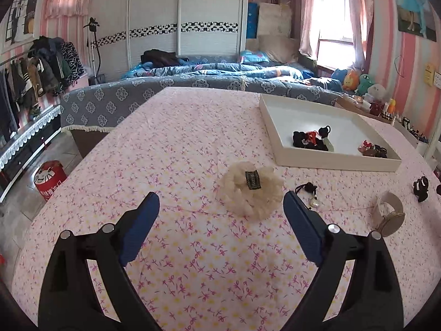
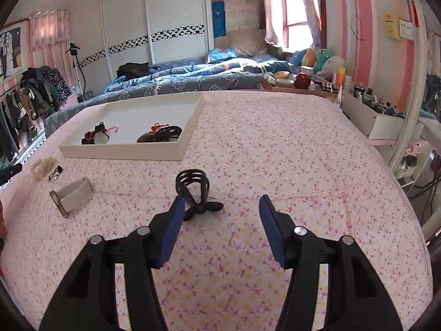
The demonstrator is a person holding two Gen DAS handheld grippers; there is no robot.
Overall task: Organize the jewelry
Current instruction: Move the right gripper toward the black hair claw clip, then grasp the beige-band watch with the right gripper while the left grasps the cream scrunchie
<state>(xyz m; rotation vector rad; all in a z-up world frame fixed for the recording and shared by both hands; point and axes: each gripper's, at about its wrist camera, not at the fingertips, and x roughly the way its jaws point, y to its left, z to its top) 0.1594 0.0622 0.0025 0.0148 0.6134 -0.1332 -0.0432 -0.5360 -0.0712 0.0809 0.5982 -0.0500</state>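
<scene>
Your right hand-held gripper [image 2: 220,209] stood released, one pad overlapping the black hair claw [image 2: 197,190]; closing off-centre might have knocked it across the desk [image 2: 275,143].

Daylight, bright and soft. Source: window [image 1: 335,13] at the far right, blown out to white glare, pink curtains [image 1: 310,13] glowing. Worktop cloth [image 1: 193,138] evenly lit (shadows faint, short). Strong fisheye bending toward the edges; black vignette at the corners. Slight overall softness, no motion blur.
</scene>
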